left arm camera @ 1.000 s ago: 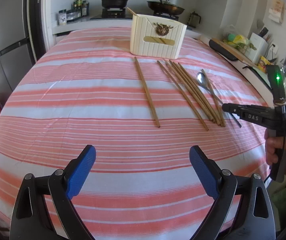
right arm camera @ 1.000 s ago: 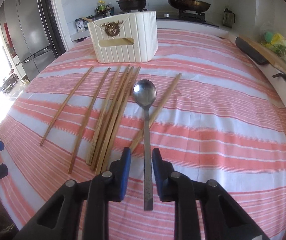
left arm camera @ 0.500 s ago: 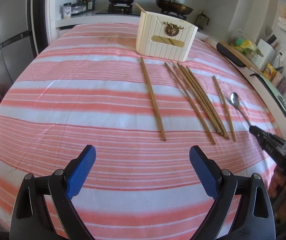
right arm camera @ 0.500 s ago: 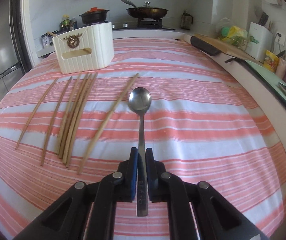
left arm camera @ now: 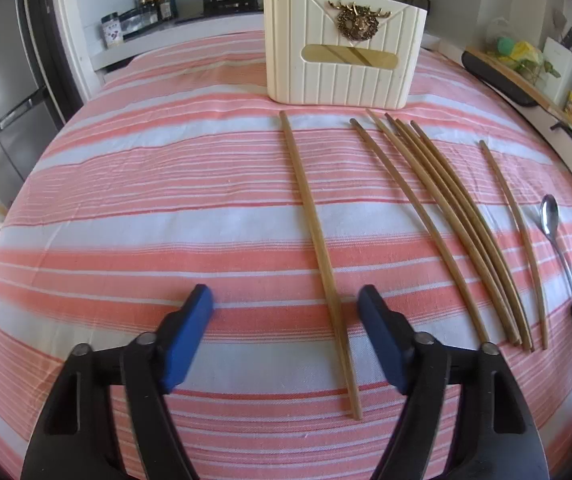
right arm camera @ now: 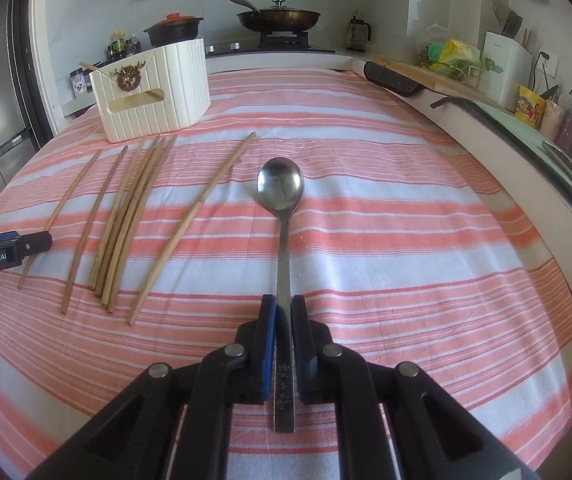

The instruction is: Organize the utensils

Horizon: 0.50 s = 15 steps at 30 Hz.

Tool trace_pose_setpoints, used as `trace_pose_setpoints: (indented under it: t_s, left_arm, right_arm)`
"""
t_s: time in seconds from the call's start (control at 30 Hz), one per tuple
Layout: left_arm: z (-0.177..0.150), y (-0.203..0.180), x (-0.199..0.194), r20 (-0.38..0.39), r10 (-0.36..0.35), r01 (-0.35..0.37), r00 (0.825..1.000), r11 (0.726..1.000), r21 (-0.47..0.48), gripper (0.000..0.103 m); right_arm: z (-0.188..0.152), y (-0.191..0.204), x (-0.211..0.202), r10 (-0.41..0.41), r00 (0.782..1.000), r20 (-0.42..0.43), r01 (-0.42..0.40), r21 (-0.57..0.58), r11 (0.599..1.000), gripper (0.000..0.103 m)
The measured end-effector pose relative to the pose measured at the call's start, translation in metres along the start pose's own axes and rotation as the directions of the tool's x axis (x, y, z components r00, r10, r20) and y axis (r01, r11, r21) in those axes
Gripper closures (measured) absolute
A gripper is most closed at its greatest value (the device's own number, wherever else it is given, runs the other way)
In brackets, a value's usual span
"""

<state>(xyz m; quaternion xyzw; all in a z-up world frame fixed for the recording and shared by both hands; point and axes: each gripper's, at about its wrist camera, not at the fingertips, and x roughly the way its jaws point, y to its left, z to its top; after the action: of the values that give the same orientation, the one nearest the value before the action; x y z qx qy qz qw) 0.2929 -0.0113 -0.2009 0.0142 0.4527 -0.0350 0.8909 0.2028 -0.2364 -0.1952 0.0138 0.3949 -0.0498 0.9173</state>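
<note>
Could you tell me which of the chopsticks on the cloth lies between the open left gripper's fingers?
The lone leftmost chopstick, lying apart from the rest; its near end runs between the left gripper's open fingers.

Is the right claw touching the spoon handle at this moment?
Touching. In the right wrist view the right claw has both blue pads pressed against the sides of the spoon handle, with no gap showing on either side.

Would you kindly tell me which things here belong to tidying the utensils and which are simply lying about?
Part of the job: spoon, chopsticks, white holder, left gripper, right gripper.

Lying about: frying pan, clay pot, cutting board, striped cloth.
</note>
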Motion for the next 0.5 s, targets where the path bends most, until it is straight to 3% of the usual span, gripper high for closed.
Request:
trace_pose_setpoints:
  t_s: [0.03,0.07,0.13,0.5]
  left_arm:
    - [-0.001,-0.001,-0.001,0.007,-0.008,0.008,1.0,1.0,0.007,0.059]
    - [-0.002,-0.003,-0.003,0.012,-0.015,0.015,1.0,1.0,0.015,0.067]
    - [-0.004,-0.008,-0.005,0.019,-0.017,0.016,1.0,0.999,0.031,0.095]
    - [-0.06,0.001,-0.051,-0.02,-0.068,0.068,0.997,0.998,0.006,0.097]
  right_arm:
    - [-0.001,0.0,0.0,0.001,1.0,0.002,-0.001,0.001,1.0,0.094]
    - [-0.001,0.0,0.0,0.002,1.0,0.003,-0.002,0.001,1.0,0.094]
    - [-0.001,0.0,0.0,0.003,1.0,0.004,-0.003,0.002,1.0,0.094]
    - [-0.002,-0.008,-0.002,0.062,0.998,-0.033,-0.062,0.008,0.998,0.093]
